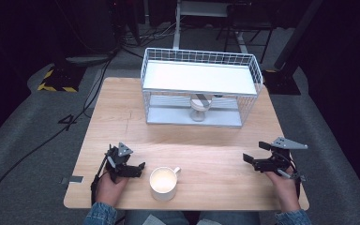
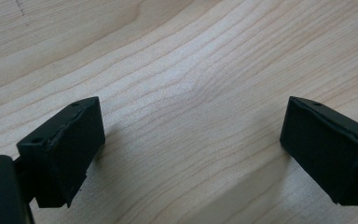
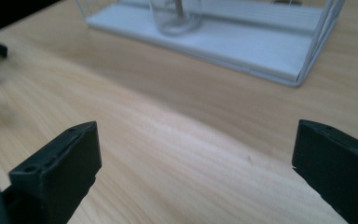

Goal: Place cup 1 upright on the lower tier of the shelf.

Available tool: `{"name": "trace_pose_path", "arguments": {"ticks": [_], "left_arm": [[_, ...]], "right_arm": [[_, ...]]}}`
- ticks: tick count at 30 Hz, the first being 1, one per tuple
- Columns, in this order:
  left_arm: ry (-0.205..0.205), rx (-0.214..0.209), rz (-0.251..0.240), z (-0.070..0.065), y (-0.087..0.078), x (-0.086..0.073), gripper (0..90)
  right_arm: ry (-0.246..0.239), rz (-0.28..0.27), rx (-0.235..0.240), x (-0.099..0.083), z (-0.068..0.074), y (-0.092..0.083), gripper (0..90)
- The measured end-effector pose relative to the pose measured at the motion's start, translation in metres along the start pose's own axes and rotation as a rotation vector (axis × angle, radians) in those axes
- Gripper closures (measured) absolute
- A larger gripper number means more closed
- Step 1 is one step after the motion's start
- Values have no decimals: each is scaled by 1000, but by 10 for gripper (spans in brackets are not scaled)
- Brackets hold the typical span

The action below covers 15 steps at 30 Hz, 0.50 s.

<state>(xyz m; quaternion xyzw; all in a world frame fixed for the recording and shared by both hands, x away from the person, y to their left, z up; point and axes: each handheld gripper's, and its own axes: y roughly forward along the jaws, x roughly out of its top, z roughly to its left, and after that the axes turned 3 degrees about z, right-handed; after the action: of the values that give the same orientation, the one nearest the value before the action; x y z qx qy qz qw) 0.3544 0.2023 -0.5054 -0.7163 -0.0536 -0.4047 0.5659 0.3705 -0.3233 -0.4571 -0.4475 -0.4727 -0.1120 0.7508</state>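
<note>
Fingers of the left gripper (image 1: 131, 165) stand wide apart at lower left of the high view, nothing between them but bare wood, as the left gripper view confirms. Just right of it, near the table's (image 1: 122, 108) bottom edge, a white mug (image 1: 163, 183) stands upright, handle toward upper right, close to the left gripper yet apart from it. Open tabletop fills the middle of the frame up to the white wire rack (image 1: 199, 86) at upper centre, where a glass (image 1: 199, 108) sits on the lower shelf. At lower right, the right gripper (image 1: 254, 153) also has its jaws spread and empty, beside the table's right edge.
</note>
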Motion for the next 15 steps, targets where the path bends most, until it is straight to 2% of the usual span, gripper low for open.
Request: {"name": "trace_pose_path", "arguments": {"ticks": [3,5,7,15], "left_arm": [[1,0,0,0,0,0,69],[0,0,0,0,0,0,69],[1,1,0,0,0,0,69],[6,5,0,0,-1,-1,72]], "right_arm": [[-17,37,-51,-8,-3,1,17],[-24,63,-57,-15,-6,3,17],[-37,106,-85,-21,-8,6,17],[-38,175,-117,-39,-15,16,17]]}}
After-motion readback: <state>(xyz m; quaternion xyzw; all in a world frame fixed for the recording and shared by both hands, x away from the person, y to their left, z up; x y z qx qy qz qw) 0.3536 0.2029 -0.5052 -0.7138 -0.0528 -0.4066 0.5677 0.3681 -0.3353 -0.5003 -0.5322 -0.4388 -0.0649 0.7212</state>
